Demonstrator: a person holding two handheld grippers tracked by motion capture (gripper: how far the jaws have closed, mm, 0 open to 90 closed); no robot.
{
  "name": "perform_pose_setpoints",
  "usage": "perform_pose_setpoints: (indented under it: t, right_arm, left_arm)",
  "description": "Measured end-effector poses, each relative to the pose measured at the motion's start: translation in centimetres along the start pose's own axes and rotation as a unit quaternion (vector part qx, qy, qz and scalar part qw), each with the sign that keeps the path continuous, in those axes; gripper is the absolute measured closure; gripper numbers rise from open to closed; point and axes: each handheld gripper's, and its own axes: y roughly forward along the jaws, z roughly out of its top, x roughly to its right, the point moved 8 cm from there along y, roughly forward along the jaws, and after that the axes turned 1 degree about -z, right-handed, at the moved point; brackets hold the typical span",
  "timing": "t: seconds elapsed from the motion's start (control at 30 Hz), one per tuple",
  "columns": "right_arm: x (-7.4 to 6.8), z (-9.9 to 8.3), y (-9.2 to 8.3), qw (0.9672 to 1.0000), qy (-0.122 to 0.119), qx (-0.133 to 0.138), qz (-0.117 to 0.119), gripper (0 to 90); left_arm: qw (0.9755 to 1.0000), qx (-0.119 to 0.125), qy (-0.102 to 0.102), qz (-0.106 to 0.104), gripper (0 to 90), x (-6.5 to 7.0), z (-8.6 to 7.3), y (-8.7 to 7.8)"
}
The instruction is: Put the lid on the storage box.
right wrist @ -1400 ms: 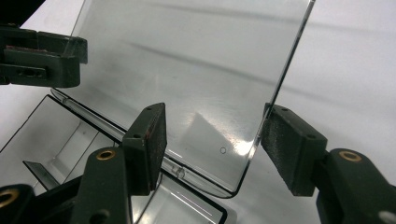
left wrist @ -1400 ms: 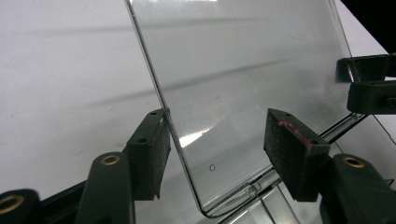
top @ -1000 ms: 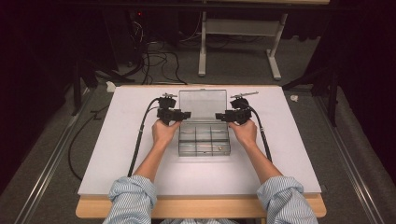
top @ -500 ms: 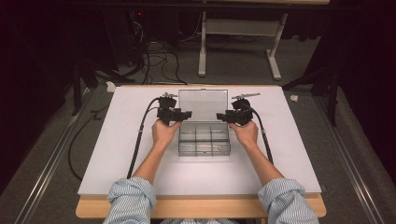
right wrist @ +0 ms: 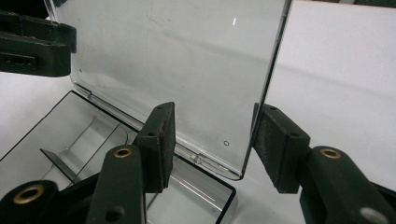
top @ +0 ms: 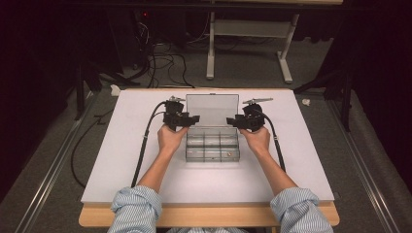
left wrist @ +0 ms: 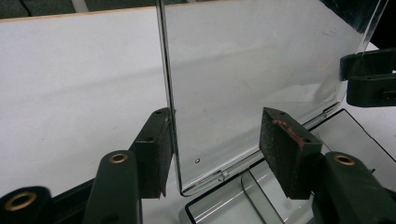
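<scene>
A clear plastic compartment box [top: 212, 145] lies mid-table with its lid [top: 213, 109] standing upright at the back. My left gripper [top: 192, 119] is at the lid's left edge and my right gripper [top: 232, 121] at its right edge. In the left gripper view the lid [left wrist: 252, 70] passes between the jaws of the left gripper [left wrist: 215, 140], with one pad against its edge and the other apart. In the right gripper view the lid [right wrist: 177, 56] likewise stands between the right gripper's [right wrist: 215, 135] spread jaws. Both pairs of jaws have just been closing around the lid.
The box sits on a white board [top: 121, 160] over a wooden table. A cable [top: 145, 141] trails from each gripper toward the front. Beyond the table are floor cables [top: 160, 58] and a white frame [top: 248, 29]. A small white object [top: 115, 90] lies off the back left corner.
</scene>
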Motion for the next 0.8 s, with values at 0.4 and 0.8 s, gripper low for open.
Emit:
perform_pose_setpoints:
  t: [0.4, 0.8]
  right_arm:
    - [-0.7, -0.3, -0.7, 0.9998, -0.012, 0.017, -0.006, 52.8]
    - [-1.3, -0.5, -1.2, 0.9995, -0.013, 0.023, -0.019, 52.9]
  left_arm:
    - [0.9997, 0.017, 0.017, -0.001, 50.1, 0.7, -0.3, -1.0]
    - [0.9992, 0.031, 0.023, 0.006, 48.9, 1.3, -0.7, -1.6]
